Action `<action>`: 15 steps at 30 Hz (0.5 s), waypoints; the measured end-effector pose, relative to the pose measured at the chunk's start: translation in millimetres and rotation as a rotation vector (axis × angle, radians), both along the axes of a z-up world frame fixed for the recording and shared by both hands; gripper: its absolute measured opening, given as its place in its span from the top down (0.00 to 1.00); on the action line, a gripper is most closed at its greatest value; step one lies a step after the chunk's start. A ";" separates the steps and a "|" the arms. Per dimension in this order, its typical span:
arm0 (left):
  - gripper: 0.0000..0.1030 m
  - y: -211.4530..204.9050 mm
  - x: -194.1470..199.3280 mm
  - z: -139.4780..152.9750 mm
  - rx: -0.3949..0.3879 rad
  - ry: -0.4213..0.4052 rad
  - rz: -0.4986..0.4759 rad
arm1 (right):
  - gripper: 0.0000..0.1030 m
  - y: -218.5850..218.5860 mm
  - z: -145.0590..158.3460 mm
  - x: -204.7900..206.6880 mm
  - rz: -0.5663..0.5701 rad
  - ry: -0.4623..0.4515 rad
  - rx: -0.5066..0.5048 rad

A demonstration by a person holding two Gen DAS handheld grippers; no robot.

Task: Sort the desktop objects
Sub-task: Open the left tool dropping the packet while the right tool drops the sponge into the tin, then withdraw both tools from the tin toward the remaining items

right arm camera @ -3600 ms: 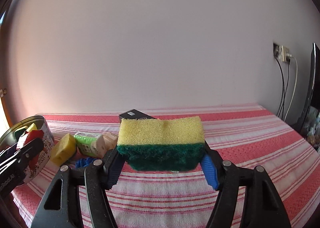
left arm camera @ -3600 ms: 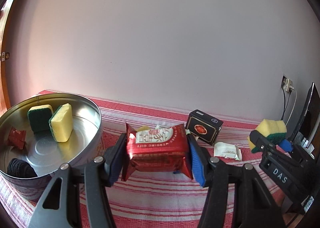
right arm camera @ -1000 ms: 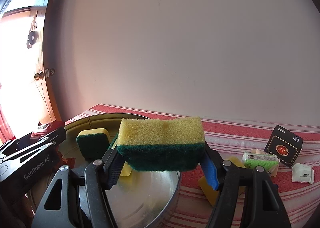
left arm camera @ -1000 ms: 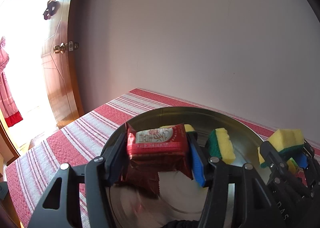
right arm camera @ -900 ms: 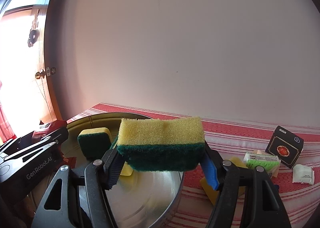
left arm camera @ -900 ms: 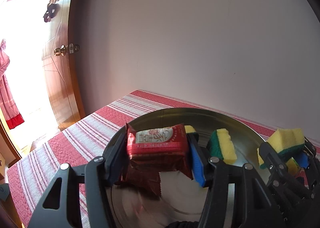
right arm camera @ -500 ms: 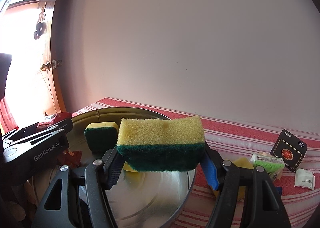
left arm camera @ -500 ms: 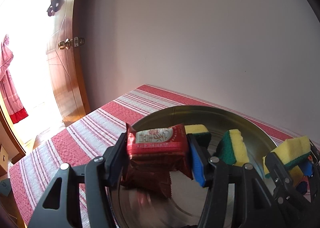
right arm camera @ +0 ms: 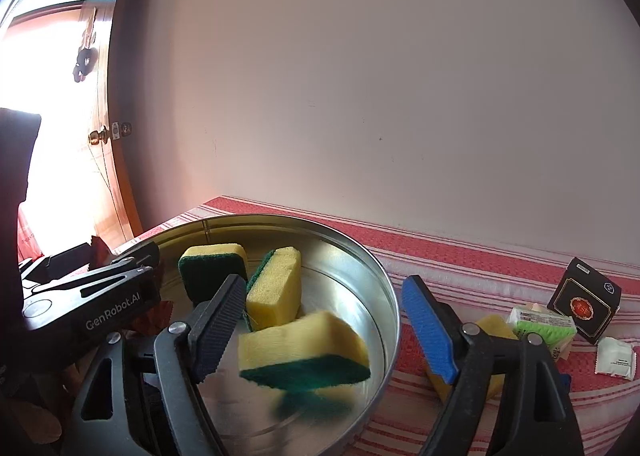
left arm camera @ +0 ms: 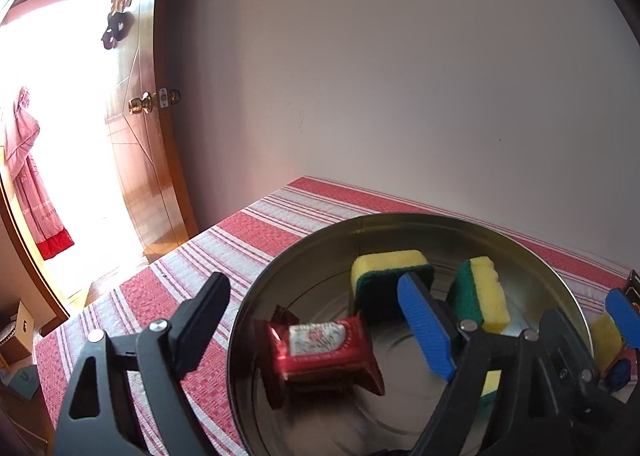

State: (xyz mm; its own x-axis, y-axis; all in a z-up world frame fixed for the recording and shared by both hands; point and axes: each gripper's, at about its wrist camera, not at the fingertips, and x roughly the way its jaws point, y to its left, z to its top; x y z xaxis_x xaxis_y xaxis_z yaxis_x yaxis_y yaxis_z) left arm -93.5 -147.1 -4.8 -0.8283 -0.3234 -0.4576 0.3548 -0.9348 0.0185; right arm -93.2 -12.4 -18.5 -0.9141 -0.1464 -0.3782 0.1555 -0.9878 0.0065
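A round metal tin [left arm camera: 472, 217] [right arm camera: 382, 276] stands on the striped cloth. My left gripper [left arm camera: 316, 304] hangs over it, jaws opening, pads clear of the red snack packet [left arm camera: 318, 348], which drops blurred into the tin. My right gripper [right arm camera: 324, 316] is above the tin's right side, jaws opening too. The yellow-and-green sponge [right arm camera: 304, 352] falls free between them, blurred. Two more sponges [left arm camera: 390, 276] [left arm camera: 480, 298] lean against the tin's far wall; the right wrist view shows these sponges [right arm camera: 212, 262] [right arm camera: 276, 288] as well.
To the right of the tin lie a black box [right arm camera: 586, 298], a green-and-white packet [right arm camera: 544, 326], a white sachet [right arm camera: 616, 356] and a yellow sponge [right arm camera: 490, 326]. A wooden door [left arm camera: 144, 144] stands open at the left, past the table's edge.
Both grippers opened and let go: the red packet and the sponge have left the pads and are dropping into the tin. Neither hand has shifted much.
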 end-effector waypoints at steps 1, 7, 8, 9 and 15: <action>0.06 3.6 3.0 0.7 -0.021 0.019 0.006 | 0.16 0.2 0.6 2.2 -0.008 0.011 0.000; 0.01 10.9 17.1 2.6 -0.079 0.116 0.017 | 0.14 6.0 4.9 15.4 -0.068 0.077 -0.023; 0.01 9.5 18.1 3.1 -0.073 0.126 0.017 | 0.14 6.6 5.2 16.4 -0.074 0.079 -0.027; 0.01 8.4 19.8 3.1 -0.065 0.136 0.017 | 0.14 6.6 5.4 17.1 -0.079 0.080 -0.030; 0.01 5.9 26.5 2.4 -0.055 0.193 0.023 | 0.11 6.3 6.3 23.9 -0.107 0.091 -0.031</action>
